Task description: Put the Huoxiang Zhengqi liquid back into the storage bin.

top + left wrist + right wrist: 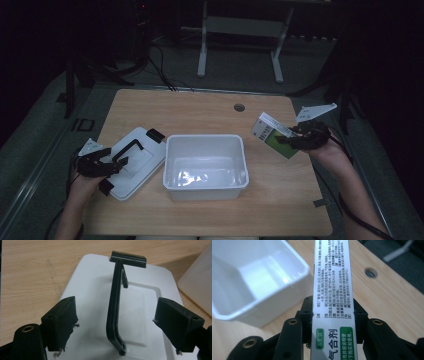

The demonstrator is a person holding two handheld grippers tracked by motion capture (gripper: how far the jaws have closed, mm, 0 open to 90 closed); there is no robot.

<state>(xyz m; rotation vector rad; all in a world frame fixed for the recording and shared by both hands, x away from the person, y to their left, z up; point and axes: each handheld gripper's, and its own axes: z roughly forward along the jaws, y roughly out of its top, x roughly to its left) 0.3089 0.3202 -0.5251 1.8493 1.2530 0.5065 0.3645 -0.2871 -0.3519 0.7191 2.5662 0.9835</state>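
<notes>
High view: a white bin [205, 167] sits open in the middle of the table [210, 107]. Its lid [134, 162] lies flat just to the left, black handle [128, 148] up. The left gripper [111, 162] rests over the lid's near edge. At the right, the right gripper [291, 138] holds a box [272, 134] in the air, off the table and to the right of the bin, tilted with its white end toward the bin.

Left gripper view: the jaws stand spread wide, one on each side of the handle [115, 307], and neither pad touches it. The lid [90, 322] is flat on the wood and the bin wall [197, 287] shows at the right edge.

Right gripper view: the jaws pinch the box [333, 300] across its narrow sides, well back from its far end, so most of it sticks out ahead. The bin [254, 290] lies below and to the left.

Risks, as I judge them: gripped so near one end, the long box could pivot or slide out in a quick swing. Carried in low, its leading end could catch the bin's rim and shove the bin. If the left jaws close off-centre, the lid could skid instead of lifting.
</notes>
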